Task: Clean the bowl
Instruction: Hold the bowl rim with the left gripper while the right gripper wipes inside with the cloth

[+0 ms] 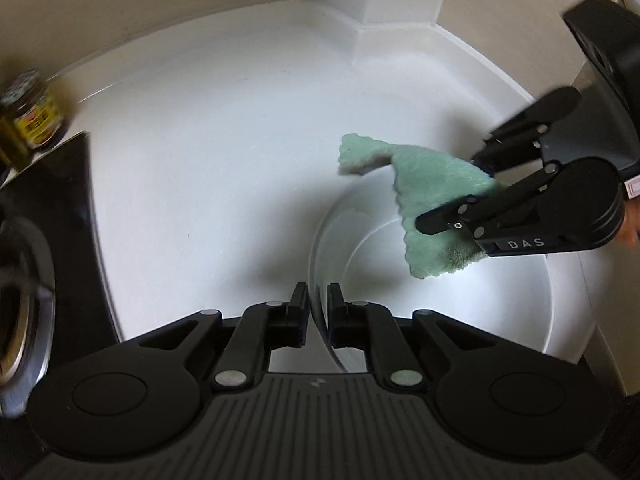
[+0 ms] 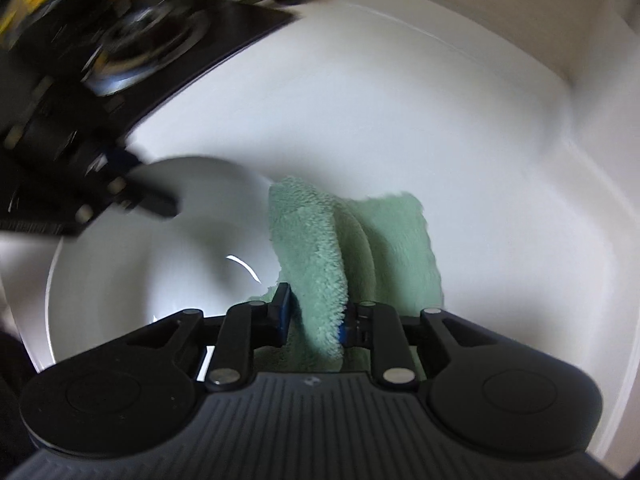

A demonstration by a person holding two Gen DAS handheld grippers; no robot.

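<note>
Green fleece cloth (image 2: pixel 320 264) clamped in right gripper (image 2: pixel 314 316), draped over white bowl (image 2: pixel 120 280) rim; left gripper (image 2: pixel 160 204) pinching far rim.

1. The left gripper (image 1: pixel 318 312) is matt black, with two short fingers carried on jointed link bars.
2. Silver round pins mark each pivot of those bars, two larger ones nearest the body.
3. Its body is dark grey with fine parallel ribs, flanked by two broad black round housings, each with a shallow oval recess.
4. The right gripper (image 2: pixel 314 314) has the same build, and blue pads line the inner faces of its fingers (image 2: pixel 283 312).
5. Seen from the left wrist camera, the right gripper's side bears the pale letters "DAS".
6. A white tag with a red outline sits at its rear edge.
</note>
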